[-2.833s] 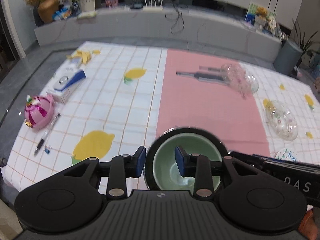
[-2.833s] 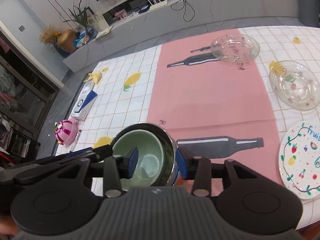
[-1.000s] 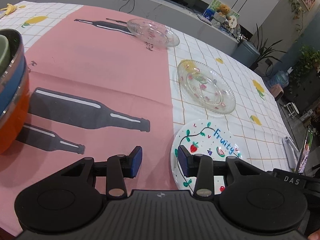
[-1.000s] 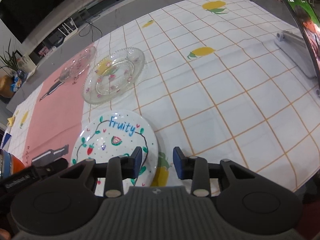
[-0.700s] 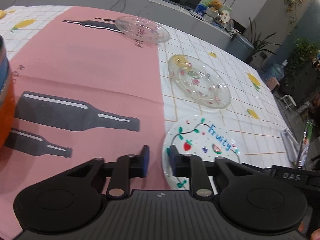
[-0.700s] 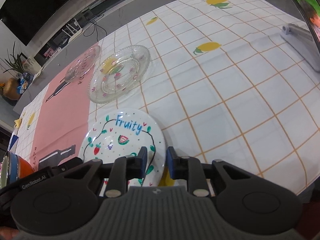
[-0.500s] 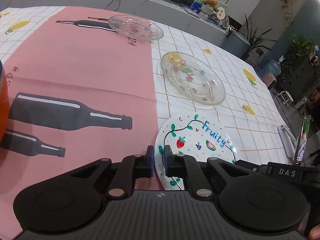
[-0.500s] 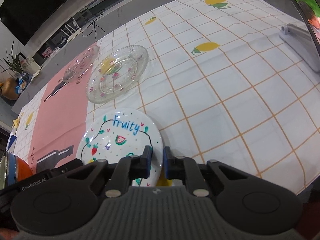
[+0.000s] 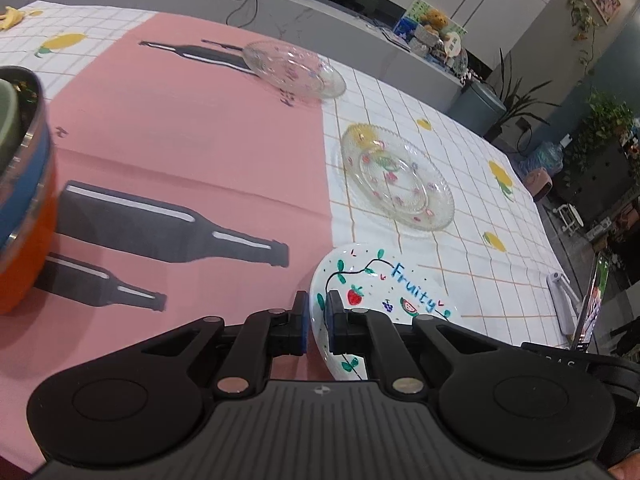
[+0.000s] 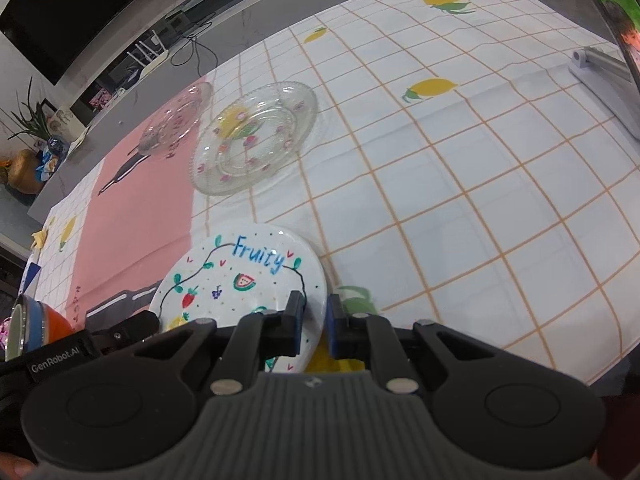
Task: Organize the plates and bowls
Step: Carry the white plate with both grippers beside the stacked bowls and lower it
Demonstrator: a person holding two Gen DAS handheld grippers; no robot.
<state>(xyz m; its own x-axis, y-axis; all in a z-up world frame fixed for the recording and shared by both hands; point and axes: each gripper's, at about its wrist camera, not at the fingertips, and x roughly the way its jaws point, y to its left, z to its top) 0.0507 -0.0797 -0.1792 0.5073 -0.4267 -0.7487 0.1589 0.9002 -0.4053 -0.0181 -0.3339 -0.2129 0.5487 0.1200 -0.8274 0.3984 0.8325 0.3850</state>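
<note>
A white plate with "Fruity" lettering (image 9: 384, 288) (image 10: 240, 276) is held tilted a little above the tablecloth. My left gripper (image 9: 317, 322) is shut on its left rim. My right gripper (image 10: 314, 326) is shut on its right rim. A clear glass plate with flower dots (image 9: 396, 184) (image 10: 256, 140) lies just beyond it. A second clear glass dish (image 9: 294, 68) (image 10: 176, 120) lies farther back on the pink strip. A stack of bowls, orange and blue outside with a green one inside (image 9: 20, 184) (image 10: 36, 328), stands at the left.
The table carries a checked lemon cloth (image 10: 460, 200) with a pink bottle-print strip (image 9: 180, 128). A phone on a stand (image 10: 612, 48) (image 9: 580, 304) sits at the right edge. A grey counter (image 9: 320, 12) runs behind the table.
Both grippers left the bowl stack and moved right to the Fruity plate. Their jaws closed on its opposite rims, and the plate now sits tilted and raised.
</note>
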